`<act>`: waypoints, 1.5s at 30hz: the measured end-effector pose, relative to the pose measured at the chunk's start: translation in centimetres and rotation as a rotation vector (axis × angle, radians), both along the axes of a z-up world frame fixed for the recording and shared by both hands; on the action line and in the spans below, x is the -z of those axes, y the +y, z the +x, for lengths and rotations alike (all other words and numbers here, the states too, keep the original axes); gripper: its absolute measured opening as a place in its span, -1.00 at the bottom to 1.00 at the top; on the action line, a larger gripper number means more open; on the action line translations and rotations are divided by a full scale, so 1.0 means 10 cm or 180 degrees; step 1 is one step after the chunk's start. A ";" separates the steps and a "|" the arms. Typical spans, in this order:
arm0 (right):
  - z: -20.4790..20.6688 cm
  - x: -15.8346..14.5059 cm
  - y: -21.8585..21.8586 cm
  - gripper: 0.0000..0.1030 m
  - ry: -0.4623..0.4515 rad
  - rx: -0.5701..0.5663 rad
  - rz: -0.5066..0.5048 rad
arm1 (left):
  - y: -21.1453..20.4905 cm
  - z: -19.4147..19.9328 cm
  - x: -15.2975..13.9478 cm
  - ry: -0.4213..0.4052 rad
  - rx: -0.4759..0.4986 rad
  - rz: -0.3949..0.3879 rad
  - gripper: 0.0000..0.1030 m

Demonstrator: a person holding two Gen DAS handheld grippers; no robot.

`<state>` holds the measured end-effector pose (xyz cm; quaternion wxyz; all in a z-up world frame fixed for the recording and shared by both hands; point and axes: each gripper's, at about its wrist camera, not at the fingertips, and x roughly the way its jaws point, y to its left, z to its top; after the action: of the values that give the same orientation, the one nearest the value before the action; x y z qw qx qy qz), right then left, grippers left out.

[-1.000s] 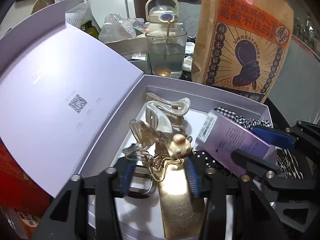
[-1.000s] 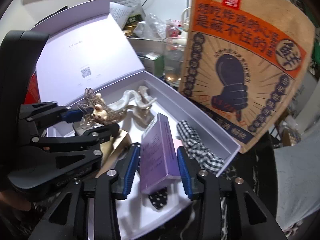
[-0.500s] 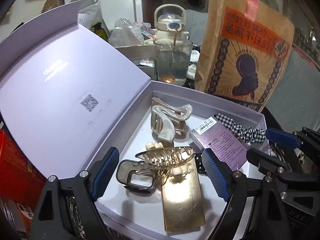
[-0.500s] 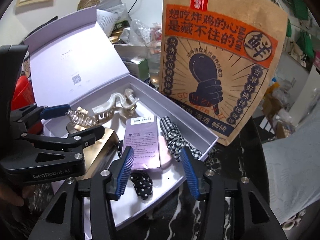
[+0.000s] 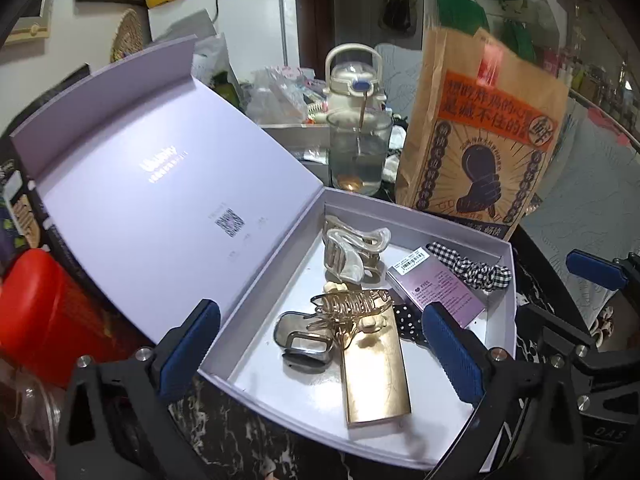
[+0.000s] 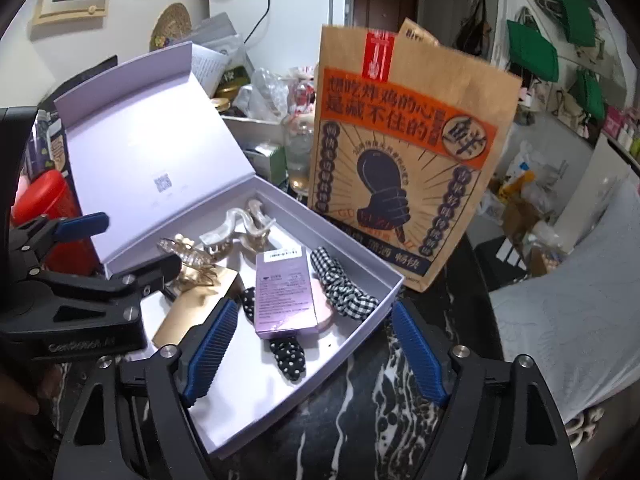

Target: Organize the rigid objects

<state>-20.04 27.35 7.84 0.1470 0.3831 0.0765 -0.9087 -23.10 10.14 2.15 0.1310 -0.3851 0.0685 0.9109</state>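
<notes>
Claws apart, both: we had our left claw (image 5: 320,354) and right claw (image 6: 314,354) just opening, gripping nothing. Gold clip (image 5: 352,306) and purple carton (image 6: 284,294) lay mid-frame inside the lilac box (image 6: 372,320).

Black marble table (image 6: 360,408) bears lavender box (image 6: 384,300), paper bag (image 6: 404,168).

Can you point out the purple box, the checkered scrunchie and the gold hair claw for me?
purple box (image 6: 285,295): right wrist view, middle of its printed top face.
checkered scrunchie (image 6: 344,285): right wrist view, middle of the gathered fabric.
gold hair claw (image 5: 347,307): left wrist view, on its curved teeth.
</notes>
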 end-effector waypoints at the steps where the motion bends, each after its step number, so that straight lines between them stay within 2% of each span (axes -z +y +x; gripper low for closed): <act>1: 0.02 -0.02 0.00 0.59 0.0017 -0.0005 -0.0005 | -0.02 0.03 -0.03 0.0021 -0.0011 0.0003 0.99; 10: 0.27 -0.25 0.06 0.64 0.0122 0.0018 -0.0089 | -0.09 0.25 -0.24 0.0138 0.0008 0.0018 0.99; 15: 0.46 -0.37 0.05 0.65 0.0221 0.0004 -0.0044 | -0.18 0.46 -0.39 0.0198 -0.0096 -0.0068 0.99; 19: 0.67 -0.50 0.02 0.70 0.0354 -0.0037 -0.0002 | -0.25 0.59 -0.51 0.0240 -0.0126 -0.0073 0.99; 23: 0.86 -0.64 0.01 0.90 0.0441 -0.0045 -0.0012 | -0.31 0.76 -0.61 0.0249 -0.0078 -0.0016 0.99; 28: 1.10 -0.76 0.04 0.96 0.0537 -0.0023 -0.0079 | -0.39 0.95 -0.68 0.0231 -0.0039 0.0011 0.99; 34: 1.36 -0.77 0.05 0.99 0.0575 0.0041 -0.0012 | -0.49 1.16 -0.71 0.0225 -0.0074 0.0023 0.99; 40: 1.53 -0.73 0.06 0.99 0.0440 0.0004 -0.0151 | -0.65 1.35 -0.70 0.0153 -0.0078 0.0210 0.99; 45: 1.69 -0.72 0.06 0.99 0.0441 0.0036 -0.0137 | -0.71 1.49 -0.68 0.0142 -0.0112 0.0160 0.99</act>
<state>-3.12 27.94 15.00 0.1445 0.3165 0.0648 -0.9353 -8.16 3.08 8.93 0.1230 -0.3625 0.0417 0.9229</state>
